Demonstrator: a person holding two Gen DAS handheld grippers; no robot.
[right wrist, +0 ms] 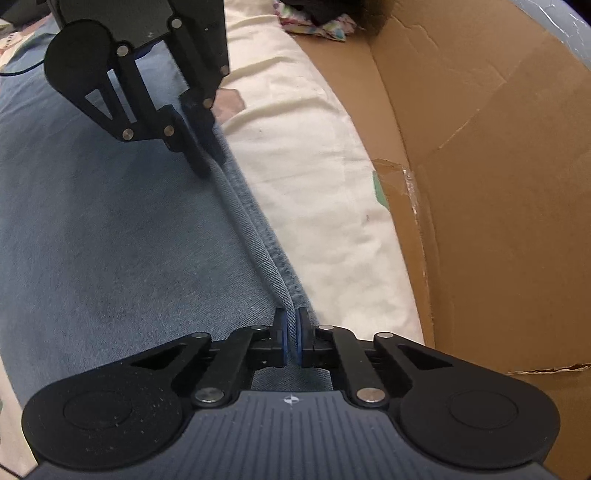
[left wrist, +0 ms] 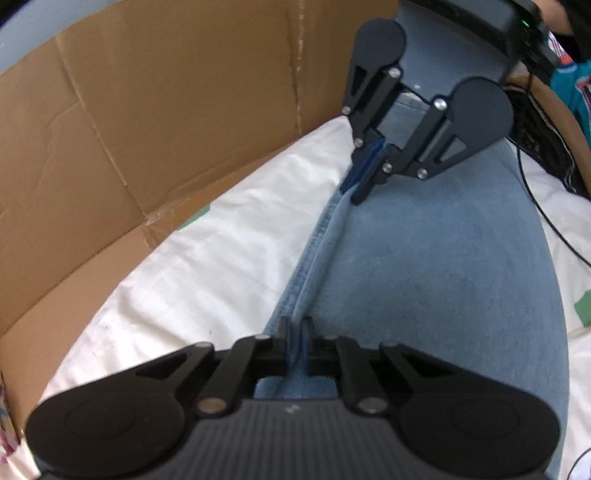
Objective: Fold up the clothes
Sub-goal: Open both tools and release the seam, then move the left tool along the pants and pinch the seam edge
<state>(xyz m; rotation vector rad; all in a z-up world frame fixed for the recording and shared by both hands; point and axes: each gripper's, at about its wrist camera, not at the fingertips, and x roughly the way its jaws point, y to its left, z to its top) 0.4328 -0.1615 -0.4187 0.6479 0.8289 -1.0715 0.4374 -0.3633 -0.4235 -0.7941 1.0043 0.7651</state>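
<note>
My left gripper (left wrist: 295,332) is clenched on the raised edge of the jeans (left wrist: 424,277); a thin ridge of denim stands between its blue pads. My right gripper (right wrist: 291,332) is clenched on the same edge further along, with the fold of the cloth pinched between its pads. In the left wrist view I see the right gripper (left wrist: 356,184) ahead of me, its tips down on the edge. In the right wrist view the left gripper (right wrist: 201,155) is ahead in the same way. So both hold one long hem, and the hem runs straight from one to the other.

The jeans (right wrist: 110,221) lie flat and wide on a white sheet (left wrist: 207,266), spreading away from the held edge to the side far from the box. The held edge is lifted a little from the sheet.

A big cardboard box (left wrist: 147,129) stands just beside the sheet, and its wall (right wrist: 480,184) runs along the held edge. I cannot see what is inside it from here. Between the hem and the cardboard wall there is only a bare strip of white sheet (right wrist: 325,184), so room on this side is narrow. On the other side the denim gives more open room. A black cable (left wrist: 543,218) lies over the sheet beyond the jeans, and some colourful cloth (right wrist: 317,22) lies at the far end near the box corner.
</note>
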